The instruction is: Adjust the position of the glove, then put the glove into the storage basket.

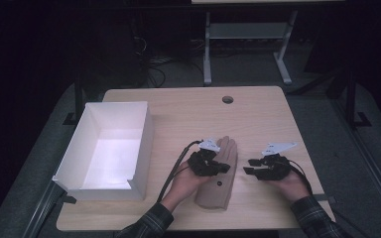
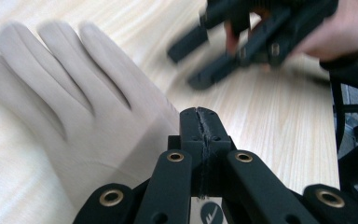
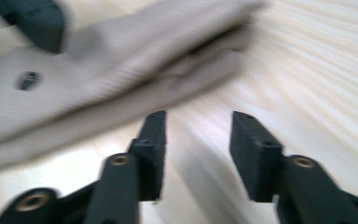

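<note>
Near the front edge of the wooden table [image 1: 258, 109], a beige glove [image 1: 221, 176] lies flat, cuff toward the person and fingers pointing toward the far edge. The left gripper [image 1: 222, 168] reaches across the glove's palm from the left, its jaws pressed together; in the left gripper view the closed jaws sit at the glove's edge [image 2: 74, 121], and whether a fold of fabric is pinched between them cannot be told. The right gripper [image 1: 250, 166] hovers just to the right of the glove, apart from it, with its jaws parted and only bare tabletop between them. The right gripper view shows the glove [image 3: 98, 79] lying ahead and to the left of those parted jaws, blurred, with a small dark button on the fabric.

Between the glove and the table's right edge lies open wood, and the whole far half of the table is bare apart from a round cable hole [image 1: 227, 99] near the far edge.

A white open box [image 1: 109, 148] stands along the left edge, well apart from the glove, its low front wall notched. Nothing stands between the glove and the box. Beyond the far edge, the legs of a white frame [image 1: 248, 44] rise from a dark floor.
</note>
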`<control>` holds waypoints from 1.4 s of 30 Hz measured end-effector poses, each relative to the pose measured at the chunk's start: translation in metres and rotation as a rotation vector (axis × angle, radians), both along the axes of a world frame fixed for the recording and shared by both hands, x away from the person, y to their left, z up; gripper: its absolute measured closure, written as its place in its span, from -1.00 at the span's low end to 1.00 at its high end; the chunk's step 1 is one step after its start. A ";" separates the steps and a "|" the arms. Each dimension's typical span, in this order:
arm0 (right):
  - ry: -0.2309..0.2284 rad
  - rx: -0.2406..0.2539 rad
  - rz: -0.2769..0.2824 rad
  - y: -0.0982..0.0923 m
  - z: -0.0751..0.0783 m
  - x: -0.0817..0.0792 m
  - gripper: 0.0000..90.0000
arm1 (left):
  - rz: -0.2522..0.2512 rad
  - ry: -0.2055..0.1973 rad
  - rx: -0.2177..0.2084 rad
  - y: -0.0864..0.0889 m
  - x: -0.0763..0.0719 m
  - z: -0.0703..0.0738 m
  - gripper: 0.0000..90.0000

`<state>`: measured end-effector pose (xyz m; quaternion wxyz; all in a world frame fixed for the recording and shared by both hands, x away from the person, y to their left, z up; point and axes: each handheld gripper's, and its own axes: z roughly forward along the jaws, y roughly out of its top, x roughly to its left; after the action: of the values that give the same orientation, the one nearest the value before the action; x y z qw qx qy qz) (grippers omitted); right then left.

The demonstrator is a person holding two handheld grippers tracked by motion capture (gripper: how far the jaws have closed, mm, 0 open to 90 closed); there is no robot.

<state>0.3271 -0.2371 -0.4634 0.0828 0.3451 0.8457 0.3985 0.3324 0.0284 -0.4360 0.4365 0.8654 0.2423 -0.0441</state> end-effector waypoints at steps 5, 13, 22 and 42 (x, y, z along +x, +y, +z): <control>-0.025 -0.025 -0.104 -0.021 -0.004 0.004 -0.21 | -0.030 0.029 0.015 -0.011 -0.008 -0.011 0.99; -0.037 -0.052 -0.167 -0.024 -0.011 0.010 -0.43 | -0.049 0.048 0.051 -0.018 -0.015 -0.023 0.99; -0.059 -0.076 -0.170 -0.020 -0.018 0.009 -0.56 | -0.059 0.022 0.129 -0.017 -0.021 -0.023 0.99; -0.058 -0.084 -0.158 -0.020 -0.019 0.008 -0.64 | -0.002 -0.008 0.207 0.029 -0.020 -0.016 0.99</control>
<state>0.3350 -0.2576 -0.4821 0.1526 0.3953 0.8292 0.3646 0.3121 0.0576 -0.4517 0.3455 0.9063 0.2430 -0.0160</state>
